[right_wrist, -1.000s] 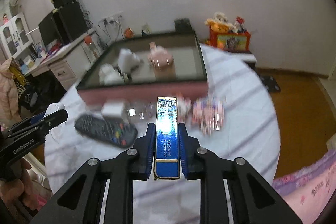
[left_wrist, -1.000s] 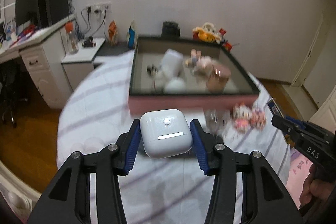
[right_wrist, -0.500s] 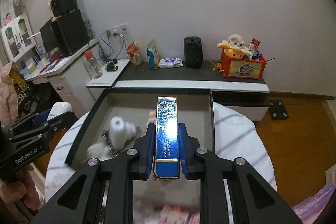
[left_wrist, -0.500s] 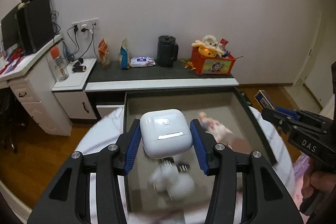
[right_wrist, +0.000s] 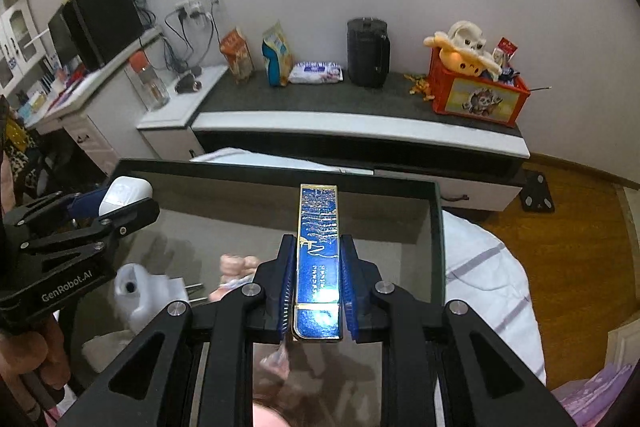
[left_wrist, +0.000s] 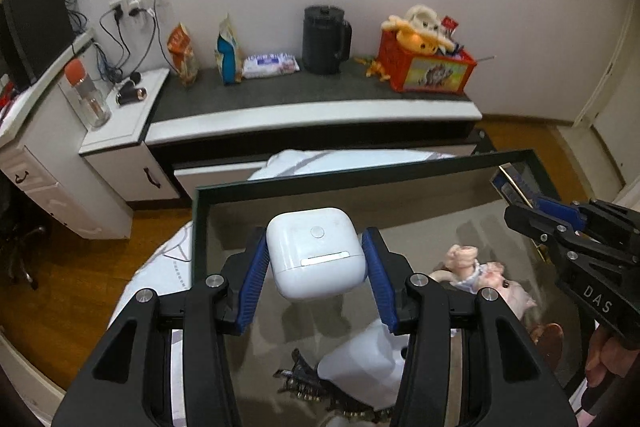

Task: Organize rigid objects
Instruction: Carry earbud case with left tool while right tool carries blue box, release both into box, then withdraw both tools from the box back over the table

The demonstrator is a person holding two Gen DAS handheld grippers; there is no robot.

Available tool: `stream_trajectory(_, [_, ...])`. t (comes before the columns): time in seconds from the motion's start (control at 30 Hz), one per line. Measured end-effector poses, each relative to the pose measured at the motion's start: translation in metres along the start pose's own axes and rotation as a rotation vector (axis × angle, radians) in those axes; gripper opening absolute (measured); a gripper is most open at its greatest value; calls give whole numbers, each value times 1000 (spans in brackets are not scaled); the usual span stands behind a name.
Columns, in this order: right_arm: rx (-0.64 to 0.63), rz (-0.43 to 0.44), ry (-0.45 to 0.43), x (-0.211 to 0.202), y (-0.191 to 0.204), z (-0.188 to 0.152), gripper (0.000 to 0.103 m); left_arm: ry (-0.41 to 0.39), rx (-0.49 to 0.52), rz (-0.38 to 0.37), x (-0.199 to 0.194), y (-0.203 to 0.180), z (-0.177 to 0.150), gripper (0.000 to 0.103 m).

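My left gripper (left_wrist: 316, 259) is shut on a white earbud case (left_wrist: 316, 253) and holds it above the left part of a shallow dark-rimmed box (left_wrist: 280, 185). My right gripper (right_wrist: 318, 275) is shut on a long blue and gold box (right_wrist: 318, 251) above the right part of the same dark-rimmed box (right_wrist: 438, 235). Each gripper shows in the other's view: the right gripper (left_wrist: 560, 223), the left gripper (right_wrist: 120, 209). Inside the box lie a white plug adapter (left_wrist: 360, 367), a small doll (left_wrist: 484, 275) and a dark hair clip (left_wrist: 300, 379).
The box sits on a round table with a white striped cloth (right_wrist: 488, 279). Behind it runs a low cabinet (left_wrist: 312, 107) with a black kettle (left_wrist: 324, 39), snack bags and a red toy crate (left_wrist: 424, 71). A desk (left_wrist: 24, 131) stands at the left.
Both grippers have moved forward from over the table in front of the box to above the box's inside, each still holding its object.
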State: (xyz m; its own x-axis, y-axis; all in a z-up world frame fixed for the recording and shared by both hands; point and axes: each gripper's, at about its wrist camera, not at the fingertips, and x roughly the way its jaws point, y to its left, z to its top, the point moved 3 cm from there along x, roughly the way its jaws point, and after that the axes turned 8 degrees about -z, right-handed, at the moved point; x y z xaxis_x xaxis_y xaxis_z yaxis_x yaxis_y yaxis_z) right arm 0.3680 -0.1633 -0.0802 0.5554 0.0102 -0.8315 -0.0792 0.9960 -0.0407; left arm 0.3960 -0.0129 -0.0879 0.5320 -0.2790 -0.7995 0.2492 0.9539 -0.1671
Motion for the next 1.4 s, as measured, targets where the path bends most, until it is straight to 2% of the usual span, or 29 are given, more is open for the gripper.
stream_trajectory(0.17, [-9, -9, 51, 14, -2, -4, 21, 52, -10, 15, 16, 1, -3, 49])
stream_trajectory(0.23, [5, 4, 58, 15, -6, -4, 21, 61, -14, 34, 18, 1, -3, 55])
stream_trajectory(0.3, [-4, -1, 52, 13, -7, -4, 22, 62, -12, 44, 18, 2, -3, 81])
stream_trajectory(0.37, [-14, -11, 37, 10, -8, -3, 43, 54, -4, 34, 15, -1, -2, 91])
stream_trajectory(0.4, [-10, -12, 27, 8, -9, -3, 65, 59, 2, 29, 13, -3, -3, 94])
stream_trajectory(0.43, [-7, -10, 17, 6, -9, -3, 73, 63, 6, 34, 12, -5, -4, 95])
stream_trajectory(0.5, [5, -3, 8, 1, -10, -4, 76, 60, 18, 44, 8, -8, -5, 103])
stream_trajectory(0.63, [6, -18, -2, -12, -7, -7, 83, 22, 4, 42, -11, -11, -10, 103])
stream_trajectory(0.87, [29, -27, -41, -48, -6, -18, 85, -73, -24, 38, -69, -18, -30, 103])
stream_trajectory(1.1, [41, -27, -119, -108, -2, -45, 85, -177, -28, 29, -144, -40, -71, 103])
stream_trajectory(1.4, [55, -14, -245, -197, 2, -98, 85, -272, -55, 5, -215, -61, -127, 103])
